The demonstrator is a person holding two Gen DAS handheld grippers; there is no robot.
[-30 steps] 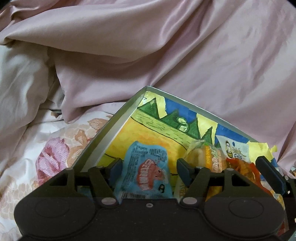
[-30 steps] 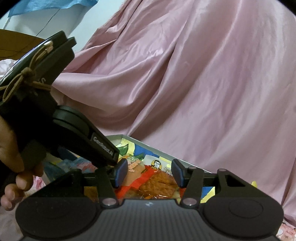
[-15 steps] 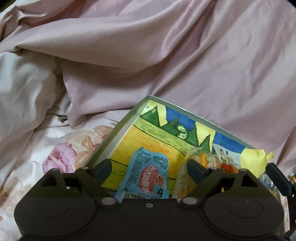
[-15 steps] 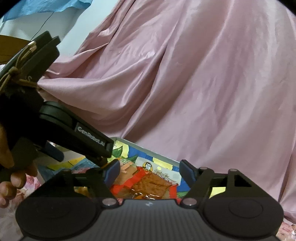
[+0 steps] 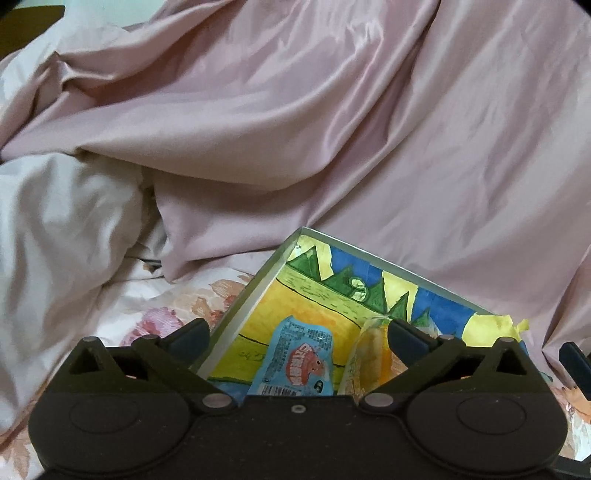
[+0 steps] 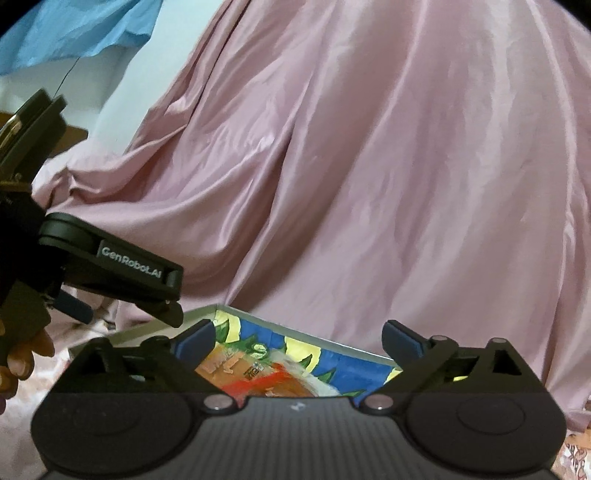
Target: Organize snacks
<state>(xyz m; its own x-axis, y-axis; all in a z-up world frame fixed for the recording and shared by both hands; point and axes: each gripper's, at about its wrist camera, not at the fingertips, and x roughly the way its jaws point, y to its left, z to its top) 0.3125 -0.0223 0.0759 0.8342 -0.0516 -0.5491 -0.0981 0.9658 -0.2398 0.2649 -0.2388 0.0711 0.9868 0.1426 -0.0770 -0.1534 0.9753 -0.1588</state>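
A shallow box (image 5: 258, 280) with a hand-painted yellow, green and blue inside lies on the bed. In it lie a light-blue snack packet (image 5: 299, 365) and a clear packet of yellow snacks (image 5: 369, 354). My left gripper (image 5: 299, 336) hovers above them, its jaws opening wide, with nothing pressed between the pads. In the right wrist view the same box (image 6: 332, 341) holds a red-and-orange snack packet (image 6: 273, 380). My right gripper (image 6: 298, 339) stands above it, its jaws opening, nothing gripped. The left gripper's body (image 6: 122, 273) shows at the left of that view.
A crumpled pink satin quilt (image 5: 332, 129) rises right behind the box. A floral bedsheet (image 5: 166, 314) lies to the box's left. A person's fingers (image 6: 22, 354) hold the left gripper's handle. A blue cloth (image 6: 74, 29) hangs at the upper left.
Both grippers' jaws have spread from half closed to wide. Both have risen and drawn back from the box, and the packets stay lying inside it.
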